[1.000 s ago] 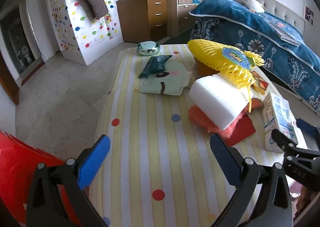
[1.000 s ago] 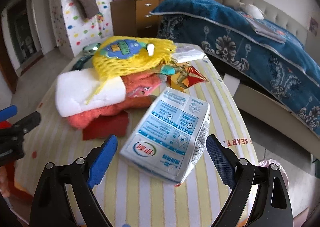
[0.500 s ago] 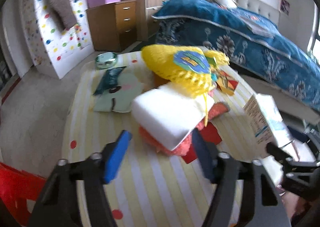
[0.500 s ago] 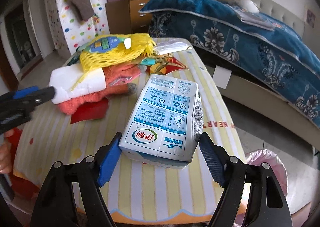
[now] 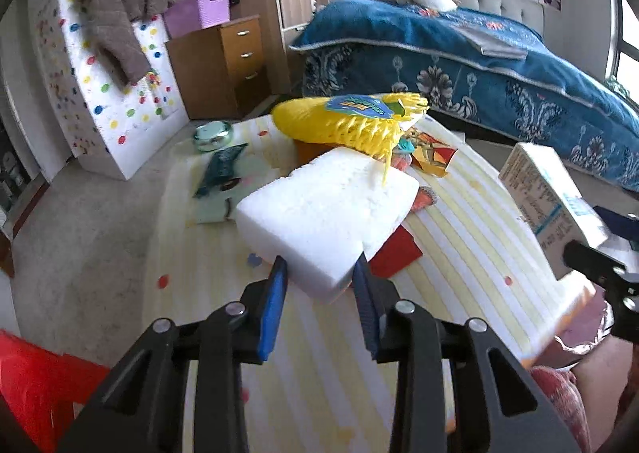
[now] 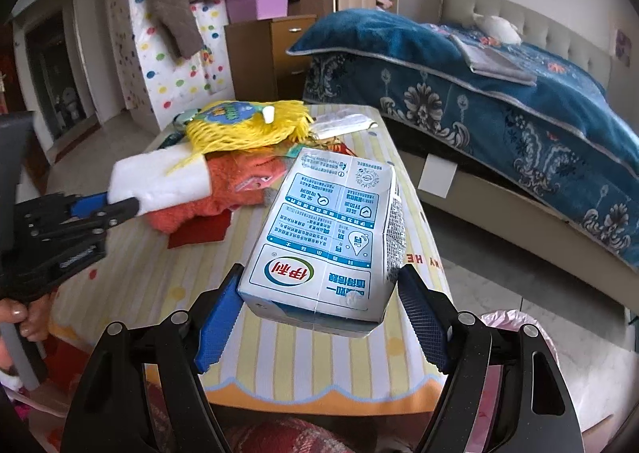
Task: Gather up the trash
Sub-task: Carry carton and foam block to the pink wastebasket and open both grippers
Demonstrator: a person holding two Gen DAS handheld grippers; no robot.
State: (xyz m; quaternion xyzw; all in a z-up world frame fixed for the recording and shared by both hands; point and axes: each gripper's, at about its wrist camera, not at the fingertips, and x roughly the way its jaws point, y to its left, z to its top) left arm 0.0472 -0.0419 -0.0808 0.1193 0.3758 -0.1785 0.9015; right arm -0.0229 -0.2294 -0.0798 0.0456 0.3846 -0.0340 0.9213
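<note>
My left gripper [image 5: 319, 273] is shut on the near corner of a white foam block [image 5: 327, 209], which lies on the striped table [image 5: 471, 237] over an orange fuzzy cloth [image 6: 223, 189]. A yellow net bag [image 5: 355, 121] rests on the pile behind it. My right gripper [image 6: 319, 293] is shut on a blue and white milk carton [image 6: 331, 229] and holds it lifted over the table's near right edge. The carton also shows at the right of the left wrist view [image 5: 547, 197].
A red paper [image 5: 395, 253], a pale green pouch [image 5: 223, 193], a dark green wrapper [image 5: 219, 169] and a metal tin [image 5: 211, 133] lie on the table. A bed [image 6: 499, 86] stands right. A pink bag [image 6: 519, 329] sits below the right edge, something red [image 5: 36, 385] at lower left.
My left gripper moved forward and closed on the foam block's corner. My right gripper closed on the milk carton and lifted it off the table.
</note>
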